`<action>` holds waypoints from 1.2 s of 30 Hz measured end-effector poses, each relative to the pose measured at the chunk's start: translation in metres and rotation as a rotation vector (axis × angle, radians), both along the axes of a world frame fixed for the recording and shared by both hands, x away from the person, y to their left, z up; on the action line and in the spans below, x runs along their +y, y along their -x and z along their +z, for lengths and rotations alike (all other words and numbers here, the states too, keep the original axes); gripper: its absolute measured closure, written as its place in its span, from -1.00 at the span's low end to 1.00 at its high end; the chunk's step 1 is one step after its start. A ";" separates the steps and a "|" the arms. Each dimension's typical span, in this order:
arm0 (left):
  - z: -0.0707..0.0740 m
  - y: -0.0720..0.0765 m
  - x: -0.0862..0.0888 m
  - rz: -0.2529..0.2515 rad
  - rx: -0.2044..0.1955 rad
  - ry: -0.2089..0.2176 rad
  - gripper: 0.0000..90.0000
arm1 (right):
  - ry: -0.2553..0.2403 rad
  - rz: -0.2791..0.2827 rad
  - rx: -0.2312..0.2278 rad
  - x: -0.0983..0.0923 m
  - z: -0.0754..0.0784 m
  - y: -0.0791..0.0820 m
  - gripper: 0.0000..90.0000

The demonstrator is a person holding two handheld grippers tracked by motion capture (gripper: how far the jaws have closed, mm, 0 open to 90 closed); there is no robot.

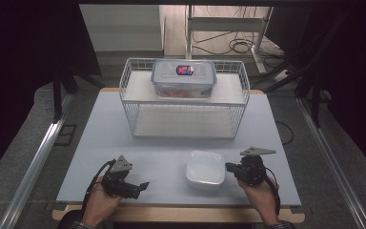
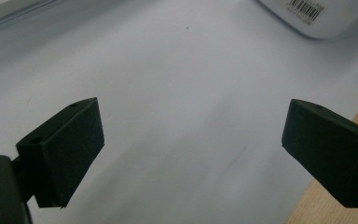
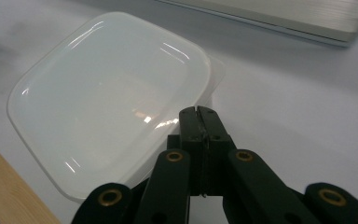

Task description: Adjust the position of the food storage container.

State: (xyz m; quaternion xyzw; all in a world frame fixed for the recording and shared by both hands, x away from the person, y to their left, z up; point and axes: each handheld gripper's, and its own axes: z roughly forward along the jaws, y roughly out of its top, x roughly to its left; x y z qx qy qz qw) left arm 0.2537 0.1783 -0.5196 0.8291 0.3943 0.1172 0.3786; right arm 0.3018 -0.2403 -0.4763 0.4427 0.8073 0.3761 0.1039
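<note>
The white dish [image 1: 205,169] is lying upside down at the table's six o'clock edge, ungripped. The right gripper [image 1: 229,167], jaws pressed together, is being brought against the dish's three o'clock rim. The left gripper [image 1: 144,185] is being held spread at eight o'clock. Judged from this, the work is barely being started.

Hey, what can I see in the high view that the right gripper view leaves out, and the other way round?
High view: the wire rack at the table's far side, the lidded clear container on its upper shelf, and the left tool with its jaws apart.

Right gripper view: a close look at the right tool, its two jaws pressed together with nothing between them, tips at the dish's rim.

Both: the white square dish on the pale table.
</note>
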 end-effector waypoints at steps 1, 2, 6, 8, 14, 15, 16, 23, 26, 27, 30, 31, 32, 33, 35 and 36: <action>0.000 0.000 0.000 0.003 0.003 0.002 -0.88 | -0.002 0.008 0.001 0.004 -0.001 0.000 0.98; 0.000 0.000 0.000 0.007 0.005 0.001 -0.88 | -0.007 0.021 0.004 0.009 -0.001 -0.001 0.98; 0.000 -0.001 0.000 0.014 0.004 0.004 -0.88 | -0.009 0.051 0.002 0.024 -0.002 -0.003 0.98; 0.000 -0.001 0.001 0.016 0.003 0.006 -0.88 | -0.011 0.063 -0.002 0.030 -0.003 -0.004 0.98; 0.000 0.000 0.002 0.016 -0.005 0.011 -0.88 | -0.005 0.105 -0.011 0.051 -0.004 -0.009 0.97; 0.000 0.000 0.002 0.015 -0.008 0.012 -0.88 | -0.004 0.110 -0.008 0.054 -0.004 -0.009 0.97; 0.000 0.000 0.002 0.013 -0.011 0.012 -0.88 | -0.003 0.116 -0.010 0.057 -0.004 -0.010 0.97; 0.000 0.001 0.002 -0.004 -0.038 0.005 -0.88 | 0.013 0.125 -0.044 0.054 -0.004 -0.009 0.86; 0.000 0.001 0.002 -0.012 -0.059 -0.002 -0.88 | 0.005 0.113 -0.067 0.046 -0.002 -0.006 0.72; -0.001 0.001 0.002 -0.014 -0.064 -0.002 -0.88 | -0.003 0.112 -0.073 0.043 -0.002 -0.006 0.65; -0.003 0.000 0.003 -0.012 -0.072 0.003 -0.88 | -0.020 0.112 -0.098 0.035 -0.001 -0.003 0.29; -0.003 0.000 0.003 -0.004 -0.072 0.006 -0.89 | -0.023 0.115 -0.111 0.032 -0.002 -0.003 0.09; -0.004 -0.001 0.005 -0.004 -0.074 0.007 -0.89 | -0.024 0.120 -0.109 0.030 -0.003 -0.002 -0.05; -0.004 -0.001 0.005 -0.002 -0.074 0.010 -0.89 | -0.016 0.122 -0.108 0.028 -0.005 -0.003 -0.19; -0.005 -0.002 0.006 0.004 -0.071 0.020 -0.90 | -0.022 0.129 -0.103 0.024 -0.008 -0.003 -0.38; -0.005 -0.002 0.007 0.004 -0.069 0.022 -0.90 | -0.021 0.135 -0.097 0.023 -0.010 -0.004 -0.45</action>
